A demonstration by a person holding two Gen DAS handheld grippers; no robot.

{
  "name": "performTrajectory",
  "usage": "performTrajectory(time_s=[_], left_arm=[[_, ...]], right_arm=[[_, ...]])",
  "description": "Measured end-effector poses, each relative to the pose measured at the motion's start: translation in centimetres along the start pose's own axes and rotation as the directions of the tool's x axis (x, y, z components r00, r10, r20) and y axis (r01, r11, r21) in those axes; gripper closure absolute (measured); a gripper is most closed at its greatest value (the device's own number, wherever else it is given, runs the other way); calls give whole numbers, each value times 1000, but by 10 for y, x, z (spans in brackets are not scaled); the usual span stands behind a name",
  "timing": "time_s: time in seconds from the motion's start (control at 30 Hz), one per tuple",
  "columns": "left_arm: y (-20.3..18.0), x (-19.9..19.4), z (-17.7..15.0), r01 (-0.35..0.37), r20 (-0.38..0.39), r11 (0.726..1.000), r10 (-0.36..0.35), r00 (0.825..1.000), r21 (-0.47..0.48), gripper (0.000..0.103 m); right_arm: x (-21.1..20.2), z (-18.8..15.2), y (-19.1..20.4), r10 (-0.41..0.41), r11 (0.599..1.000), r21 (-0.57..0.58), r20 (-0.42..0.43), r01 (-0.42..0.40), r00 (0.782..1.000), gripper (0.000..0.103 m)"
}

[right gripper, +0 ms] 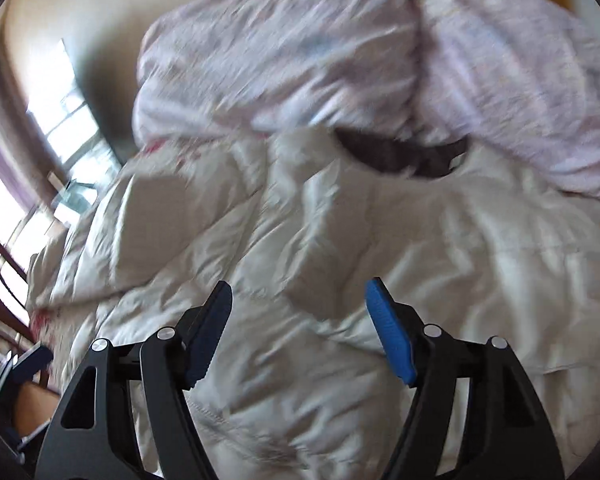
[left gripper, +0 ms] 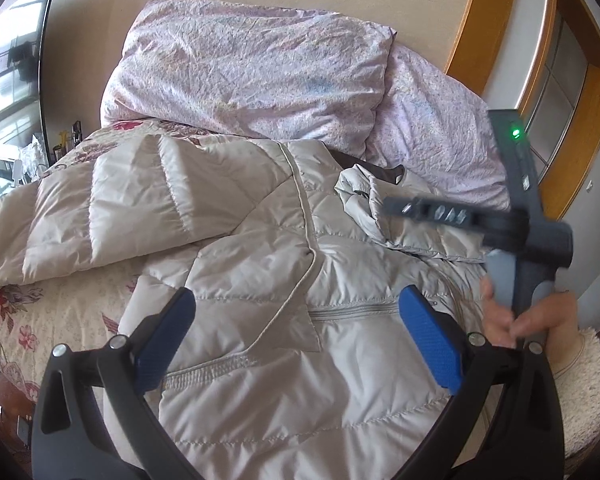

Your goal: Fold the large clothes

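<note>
Since the quilted jacket [left gripper: 300, 280] lies spread across the bed under both my tools, front up, with one sleeve [left gripper: 100, 208] thrown out to the left and its dark-lined collar [right gripper: 400, 156] up near the pillows, I judge the folding is barely begun. Its shell looks thin, glossy and puffy, so I expect it to be light, soft and slippery, apt to spring back and slide off itself once folded. A pinch on a stitched seam or the cuff should bite better than on a puffed panel; the pocket zipper [left gripper: 352, 312] and the piped edge [left gripper: 304, 216] are firm lines I could take.

My left gripper [left gripper: 296, 312] hovers just above the chest with its blue pads wide apart and nothing between them. My right gripper [right gripper: 298, 304] also stands wide open and empty over the body of the jacket; its view is blurred, so I cannot tell how close it is to the cloth. From the left wrist view I see my right hand [left gripper: 516, 320] wrapped round that tool's handle.

Beyond the jacket a floral bedspread [left gripper: 20, 320] shows at the left, and two crinkled pale pillows [left gripper: 252, 64] lean against the wall
</note>
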State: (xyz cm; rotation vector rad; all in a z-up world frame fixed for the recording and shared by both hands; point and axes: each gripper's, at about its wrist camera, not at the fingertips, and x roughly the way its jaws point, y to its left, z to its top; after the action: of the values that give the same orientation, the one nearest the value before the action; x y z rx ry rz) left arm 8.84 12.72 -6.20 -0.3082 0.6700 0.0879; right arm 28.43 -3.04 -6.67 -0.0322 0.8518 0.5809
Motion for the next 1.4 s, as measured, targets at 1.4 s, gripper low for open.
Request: performTrajectory(time_s=[1.4], left_arm=[[264, -29, -10, -332, -175, 672, 293, 940, -661, 23]], right_arm=[[63, -14, -75, -423, 890, 165, -48, 425, 905, 15]])
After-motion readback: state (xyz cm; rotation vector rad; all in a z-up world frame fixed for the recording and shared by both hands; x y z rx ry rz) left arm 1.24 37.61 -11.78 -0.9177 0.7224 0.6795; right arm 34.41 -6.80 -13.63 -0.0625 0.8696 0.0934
